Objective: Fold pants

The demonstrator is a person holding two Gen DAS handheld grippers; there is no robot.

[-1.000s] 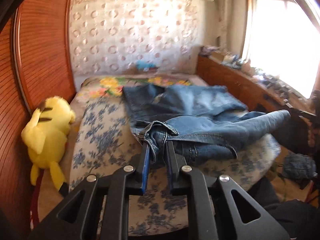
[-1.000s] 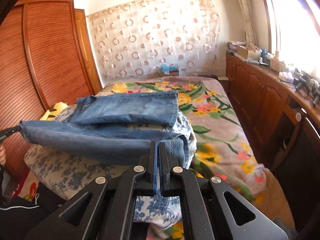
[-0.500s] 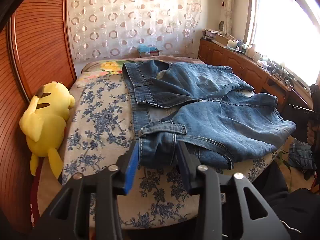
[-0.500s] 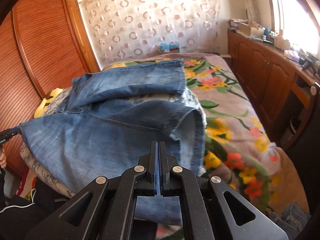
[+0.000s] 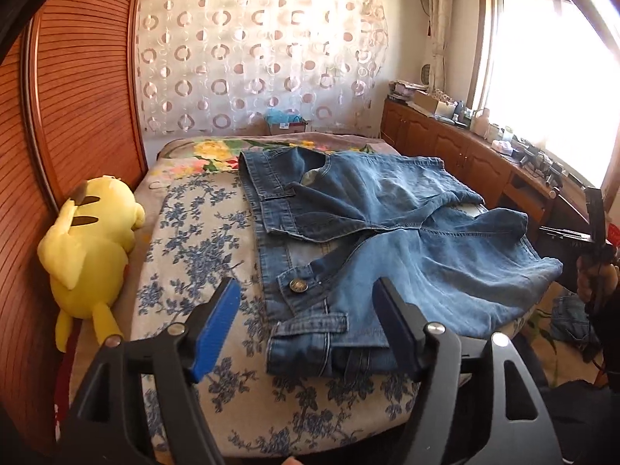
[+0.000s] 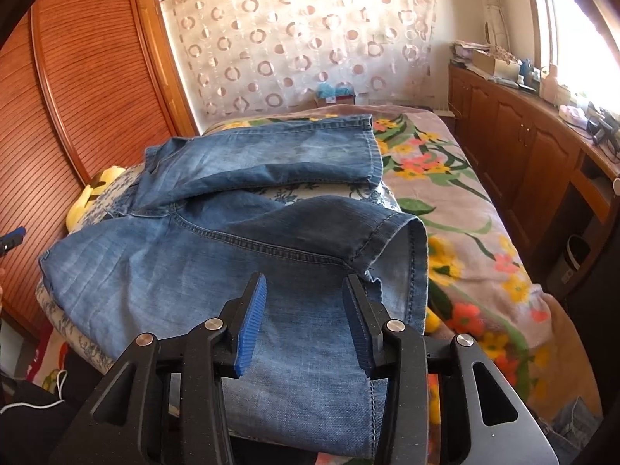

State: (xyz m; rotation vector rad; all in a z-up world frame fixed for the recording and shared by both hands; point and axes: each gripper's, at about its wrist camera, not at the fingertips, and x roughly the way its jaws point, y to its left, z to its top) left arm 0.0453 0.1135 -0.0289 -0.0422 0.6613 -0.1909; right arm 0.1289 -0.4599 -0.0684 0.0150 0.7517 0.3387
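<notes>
Rumpled denim pants (image 5: pixel 391 240) (prob. faded)

A bed (image 5: pixel 186 352) with a floral cover carries spread blue jeans (image 5: pixel 387 240) and a yellow plush toy (image 5: pixel 89 248).

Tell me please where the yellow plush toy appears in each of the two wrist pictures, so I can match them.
Left wrist view: the yellow plush toy lies large at the left edge, between the wooden wardrobe and the bed.
Right wrist view: only a small yellow part shows at mid-left, behind the jeans.
Shared landmark: the circle-patterned curtain on the far wall.
</notes>
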